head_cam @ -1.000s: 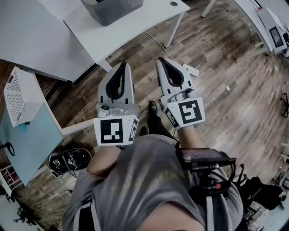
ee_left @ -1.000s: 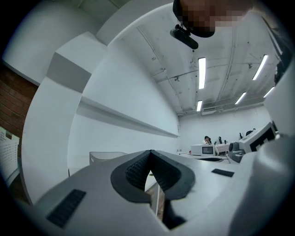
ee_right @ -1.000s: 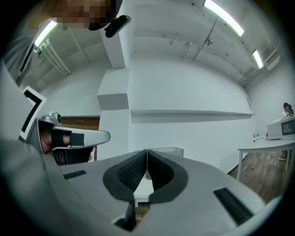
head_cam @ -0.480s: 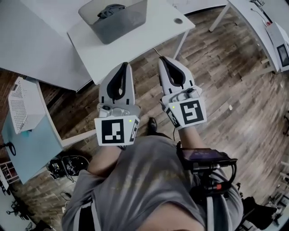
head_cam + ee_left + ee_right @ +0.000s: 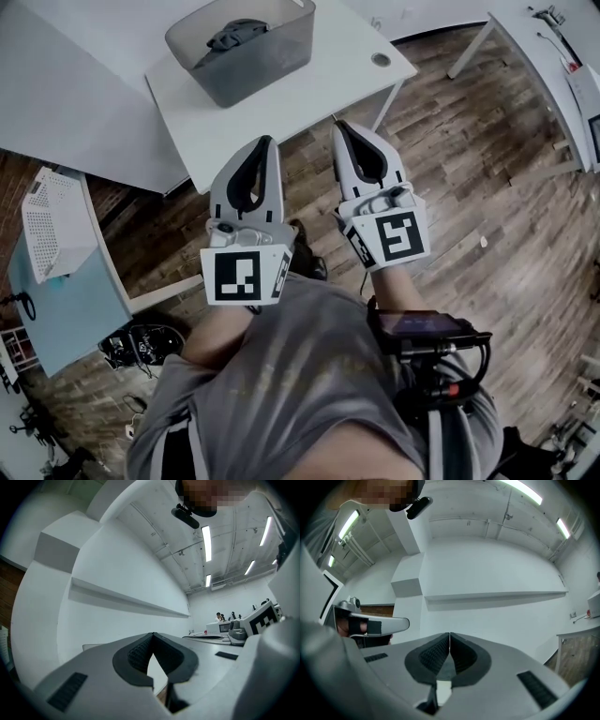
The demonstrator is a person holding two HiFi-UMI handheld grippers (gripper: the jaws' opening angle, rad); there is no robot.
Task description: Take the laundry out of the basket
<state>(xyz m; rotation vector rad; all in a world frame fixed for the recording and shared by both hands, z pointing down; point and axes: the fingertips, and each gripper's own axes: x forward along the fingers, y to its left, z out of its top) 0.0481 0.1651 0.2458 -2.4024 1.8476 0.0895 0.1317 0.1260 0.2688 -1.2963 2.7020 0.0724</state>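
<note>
A grey see-through basket stands on a white table at the top of the head view. Dark laundry lies bunched inside it. My left gripper and right gripper are held side by side over the wooden floor, just short of the table's near edge and well short of the basket. Both point towards the table. In the left gripper view the left gripper has its jaws shut with nothing between them. The right gripper shows the same in its own view. Neither gripper view shows the basket.
A white perforated box sits on a pale blue surface at the left. A larger white table adjoins the first one. The table leg stands just beyond the right gripper. Black gear lies on the floor lower left.
Both grippers have moved towards the table together. The basket and its laundry have come fully into view at the top. The jaws stayed shut.
</note>
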